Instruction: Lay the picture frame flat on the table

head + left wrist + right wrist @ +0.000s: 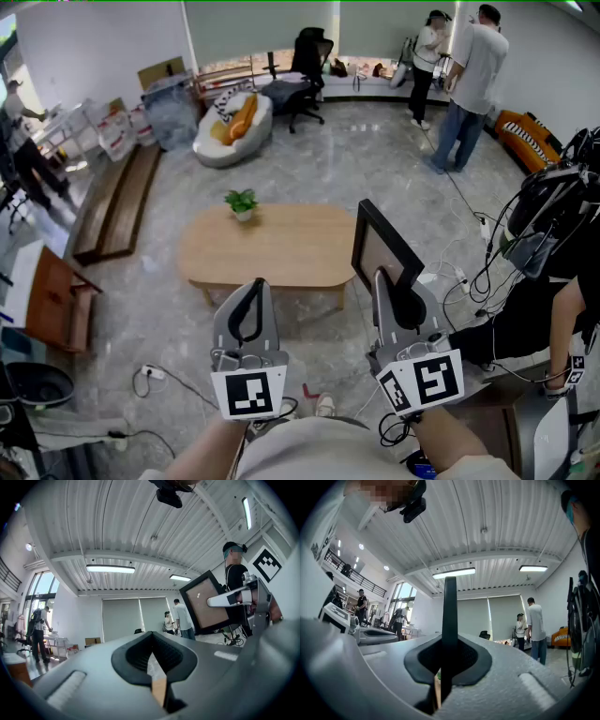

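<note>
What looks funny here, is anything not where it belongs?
The picture frame is up in the air, standing on edge, pinched in the right gripper near the wooden table instead of lying on it. Nothing looks spilled or broken.

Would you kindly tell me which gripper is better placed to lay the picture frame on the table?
Right. The right gripper is shut on the picture frame, holding it upright near the right end of the table. The left gripper is shut on nothing and sits apart from the frame.
</note>
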Available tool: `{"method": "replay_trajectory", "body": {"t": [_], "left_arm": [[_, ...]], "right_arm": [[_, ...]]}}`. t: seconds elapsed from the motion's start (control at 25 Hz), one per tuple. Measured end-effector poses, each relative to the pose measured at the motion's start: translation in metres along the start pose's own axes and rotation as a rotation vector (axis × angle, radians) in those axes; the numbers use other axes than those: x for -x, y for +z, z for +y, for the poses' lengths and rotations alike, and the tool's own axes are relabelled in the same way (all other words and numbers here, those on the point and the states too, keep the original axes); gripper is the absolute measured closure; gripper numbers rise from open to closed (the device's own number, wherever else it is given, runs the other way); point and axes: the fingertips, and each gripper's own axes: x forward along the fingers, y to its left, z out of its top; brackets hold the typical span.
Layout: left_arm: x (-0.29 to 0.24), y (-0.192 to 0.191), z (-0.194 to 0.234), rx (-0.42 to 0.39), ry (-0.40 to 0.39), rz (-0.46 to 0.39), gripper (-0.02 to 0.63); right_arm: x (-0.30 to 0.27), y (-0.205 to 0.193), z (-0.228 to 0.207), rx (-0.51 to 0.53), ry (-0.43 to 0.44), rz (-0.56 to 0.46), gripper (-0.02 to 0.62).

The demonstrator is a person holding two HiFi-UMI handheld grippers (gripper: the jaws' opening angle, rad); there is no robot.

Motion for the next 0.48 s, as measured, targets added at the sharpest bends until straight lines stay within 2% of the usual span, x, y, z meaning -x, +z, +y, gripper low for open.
{"method": "replay_trajectory", "body": {"t": [0.48], "left_arm": [[-0.014,0.004,-0.037,-0.016,-0.006,0.014,0.586]], "right_arm": [[0.014,-0.007,-0.042,-0.004,-0.009,0.017,0.583]]}}
